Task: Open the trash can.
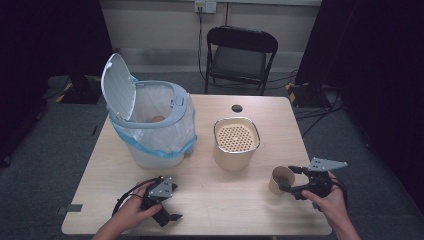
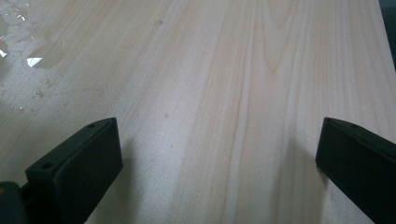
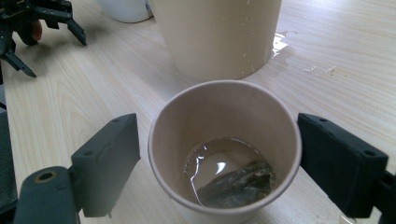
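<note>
**Paper cup framed by spread jaws at the table's near right**

The paper cup (image 3: 224, 144) is seen closest in the right gripper view, standing upright with its mouth open to the ceiling and its long axis vertical. A little clear liquid lies at its bottom, and a dark, soaked tea bag (image 3: 238, 186) rests there against the near wall. The cup is set between the two black jaws of the right gripper (image 3: 218, 161), which are spread wide to either side of the rim; the right jaw lies just beside the rim, the left one a little apart, and contact cannot be told.

In the high view the cup (image 1: 281, 180) is placed near the right front edge of the table (image 1: 240, 210), with the right gripper (image 1: 292, 179) reaching it from the right, held in the person's right hand (image 1: 330, 200). Just beyond the cup a taller beige container (image 1: 236, 144) with a perforated insert is stood, and drops of water are scattered on the wood beside it. Farther left, a pale blue bin (image 1: 152, 122) lined with a plastic bag is stood with its lid raised.

The left gripper (image 1: 167, 216) is held low at the front left of the table, well apart from the cup. In the left gripper view its jaws are seen wide apart over bare wood, nothing between them.
</note>
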A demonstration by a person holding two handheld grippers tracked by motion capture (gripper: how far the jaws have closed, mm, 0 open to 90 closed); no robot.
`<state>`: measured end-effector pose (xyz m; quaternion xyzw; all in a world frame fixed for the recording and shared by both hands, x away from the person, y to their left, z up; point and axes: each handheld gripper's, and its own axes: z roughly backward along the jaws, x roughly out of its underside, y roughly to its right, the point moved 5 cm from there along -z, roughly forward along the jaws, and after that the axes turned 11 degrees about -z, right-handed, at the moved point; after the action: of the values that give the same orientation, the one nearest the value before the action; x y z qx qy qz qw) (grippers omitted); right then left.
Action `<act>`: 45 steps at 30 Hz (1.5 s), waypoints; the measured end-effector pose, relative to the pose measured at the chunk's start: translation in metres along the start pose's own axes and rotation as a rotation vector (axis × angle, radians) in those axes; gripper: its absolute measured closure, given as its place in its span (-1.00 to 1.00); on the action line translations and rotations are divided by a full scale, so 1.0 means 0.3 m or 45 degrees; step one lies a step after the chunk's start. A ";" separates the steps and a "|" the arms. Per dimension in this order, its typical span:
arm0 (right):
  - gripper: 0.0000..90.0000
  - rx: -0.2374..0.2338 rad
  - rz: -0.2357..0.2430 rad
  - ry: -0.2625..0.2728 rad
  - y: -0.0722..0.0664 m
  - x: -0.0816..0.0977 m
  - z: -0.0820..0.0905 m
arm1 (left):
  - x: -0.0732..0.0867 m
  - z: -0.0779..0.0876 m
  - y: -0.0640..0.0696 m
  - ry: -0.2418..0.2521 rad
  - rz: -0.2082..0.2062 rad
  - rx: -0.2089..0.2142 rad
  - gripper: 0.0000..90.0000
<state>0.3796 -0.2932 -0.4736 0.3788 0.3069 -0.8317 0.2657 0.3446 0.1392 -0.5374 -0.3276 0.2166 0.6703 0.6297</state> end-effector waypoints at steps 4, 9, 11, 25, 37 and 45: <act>-0.68 0.004 0.000 0.021 0.000 0.011 -0.001 | 0.000 0.000 0.000 -0.002 0.001 0.001 -1.00; -0.68 0.012 0.006 0.062 0.000 0.028 -0.008 | 0.000 0.000 0.000 0.001 0.000 0.000 -1.00; -0.68 0.015 0.014 0.064 0.001 0.031 -0.010 | 0.000 0.000 0.001 -0.001 0.004 0.003 -1.00; -0.67 0.030 0.026 0.115 0.006 0.072 -0.064 | 0.001 0.001 0.000 -0.005 0.001 0.000 -1.00; -0.60 0.045 0.061 0.129 0.013 0.089 -0.087 | 0.000 0.000 0.001 0.000 0.003 0.002 -1.00; -0.49 0.061 0.060 0.159 0.020 0.088 -0.087 | 0.001 0.000 0.000 -0.004 0.002 0.001 -1.00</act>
<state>0.3808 -0.2842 -0.5101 0.4434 0.2940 -0.8070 0.2564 0.3445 0.1395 -0.5375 -0.3261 0.2160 0.6714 0.6295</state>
